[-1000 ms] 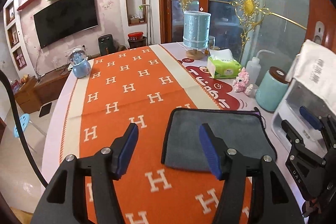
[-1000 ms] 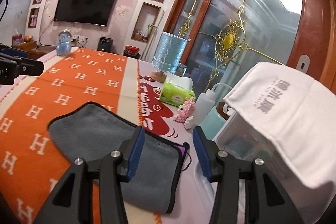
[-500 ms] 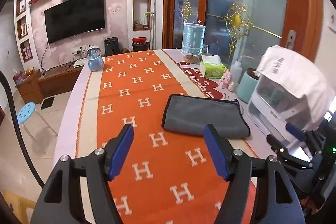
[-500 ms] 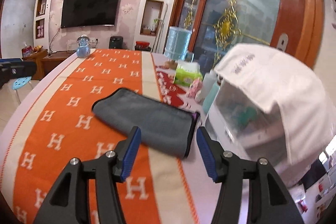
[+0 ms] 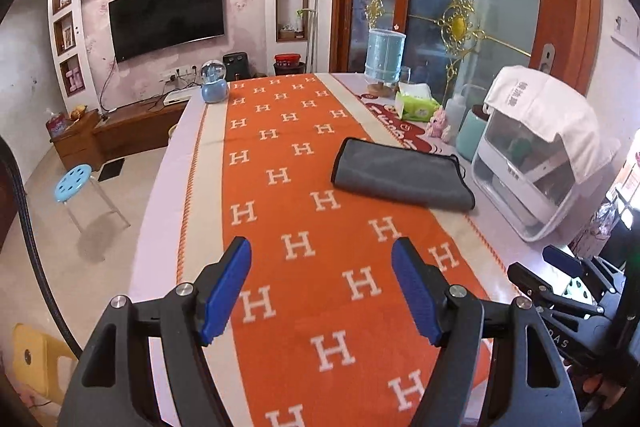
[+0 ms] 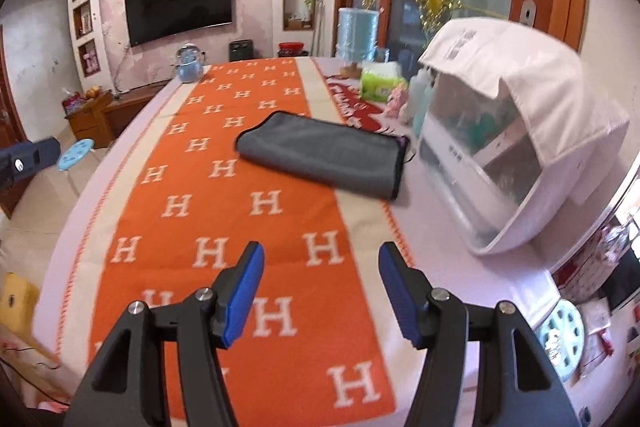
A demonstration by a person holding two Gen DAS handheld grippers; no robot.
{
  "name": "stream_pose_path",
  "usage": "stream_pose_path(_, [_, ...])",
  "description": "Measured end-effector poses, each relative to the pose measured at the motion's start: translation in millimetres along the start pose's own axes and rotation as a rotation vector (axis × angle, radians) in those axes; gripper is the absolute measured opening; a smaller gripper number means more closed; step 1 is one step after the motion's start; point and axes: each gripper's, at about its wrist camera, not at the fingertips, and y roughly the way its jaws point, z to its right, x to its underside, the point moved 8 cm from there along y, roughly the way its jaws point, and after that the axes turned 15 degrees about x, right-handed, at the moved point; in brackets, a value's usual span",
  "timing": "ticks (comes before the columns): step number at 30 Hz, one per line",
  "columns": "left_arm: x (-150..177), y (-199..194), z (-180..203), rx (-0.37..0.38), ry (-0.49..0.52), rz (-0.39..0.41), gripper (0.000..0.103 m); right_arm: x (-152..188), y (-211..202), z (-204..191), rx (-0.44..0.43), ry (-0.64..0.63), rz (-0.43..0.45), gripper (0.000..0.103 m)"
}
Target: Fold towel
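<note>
A grey towel with a dark trim [image 5: 400,175] lies folded flat on the right side of the orange H-pattern runner [image 5: 304,211]; it also shows in the right wrist view [image 6: 324,153]. My left gripper [image 5: 320,287] is open and empty, held above the runner well short of the towel. My right gripper [image 6: 320,291] is open and empty, also back from the towel; its blue-padded fingers [image 5: 560,259] show at the right edge of the left wrist view.
A white appliance draped with a white cloth [image 5: 536,155] stands right of the towel. A tissue pack [image 5: 416,105], bottles and a blue canister [image 5: 384,59] line the far right. A blue globe [image 5: 214,83] sits far left. A blue stool [image 5: 74,181] stands on the floor.
Both grippers have pulled back and up from the towel, which now lies farther off. The towel stays folded and has not moved.
</note>
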Motion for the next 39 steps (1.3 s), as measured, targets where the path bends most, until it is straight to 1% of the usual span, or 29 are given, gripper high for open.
stream_pose_path(2, [5.8, -3.4, 2.3, -0.005, -0.012, -0.019, 0.071, 3.1, -3.2, -3.2, -0.041, -0.002, -0.025, 0.069])
stream_pose_path(4, [11.0, -6.4, 3.8, -0.010, -0.031, -0.040, 0.071, 4.5, -5.3, -5.0, -0.074, 0.000, -0.058, 0.070])
stream_pose_path(8, [23.6, -8.1, 3.9, -0.120, -0.033, -0.117, 0.071, 6.4, -9.6, -6.5, -0.130, -0.001, -0.116, 0.074])
stream_pose_path(11, [29.2, -11.1, 7.9, -0.137, -0.068, -0.145, 0.071, 10.2, -11.9, -7.6, -0.161, -0.019, -0.180, 0.080])
stream_pose_path(13, [30.2, -13.0, 10.8, -0.150, -0.083, -0.157, 0.071, 10.9, -17.1, -5.8, -0.181, -0.035, -0.204, 0.082])
stream_pose_path(15, [29.9, -15.8, 15.5, -0.175, -0.105, -0.166, 0.074, 8.6, -23.9, -5.7, -0.198, -0.073, -0.208, 0.085])
stream_pose_path(16, [29.8, -17.1, 17.3, -0.184, -0.119, -0.171, 0.080, 5.8, -27.1, -5.6, -0.207, -0.090, -0.205, 0.086])
stream_pose_path(17, [29.4, -17.4, 18.8, -0.189, -0.127, -0.174, 0.083, 3.0, -29.2, -4.9, -0.212, -0.100, -0.203, 0.087])
stream_pose_path(20, [22.9, -20.0, 25.7, -0.197, -0.138, -0.166, 0.084, -6.4, -37.4, -3.6, -0.236, -0.116, -0.199, 0.089])
stream_pose_path(23, [16.1, -28.1, 33.5, -0.203, -0.151, -0.132, 0.089, -14.5, -47.2, -1.1, -0.255, -0.119, -0.185, 0.091])
stream_pose_path(25, [13.1, -35.9, 38.0, -0.209, -0.159, -0.101, 0.090, -17.4, -54.0, 0.5, -0.256, -0.122, -0.171, 0.094])
stream_pose_path(29, [9.4, -46.4, 39.5, -0.253, -0.186, -0.063, 0.091, -20.7, -62.8, -0.5, -0.275, -0.142, -0.149, 0.098])
stream_pose_path(30, [9.1, -48.9, 39.0, -0.261, -0.199, -0.054, 0.091, -20.8, -64.2, -0.8, -0.272, -0.153, -0.142, 0.098])
stream_pose_path(32, [10.5, -52.6, 37.9, -0.273, -0.215, -0.047, 0.096, -20.7, -65.9, -0.5, -0.275, -0.164, -0.137, 0.099])
stream_pose_path(36, [18.4, -56.0, 36.7, -0.291, -0.247, -0.046, 0.100, -18.1, -63.5, -1.3, -0.266, -0.170, -0.139, 0.103])
stream_pose_path(39, [20.3, -61.6, 35.4, -0.307, -0.255, -0.030, 0.102, -15.0, -63.4, -2.0, -0.262, -0.181, -0.142, 0.103])
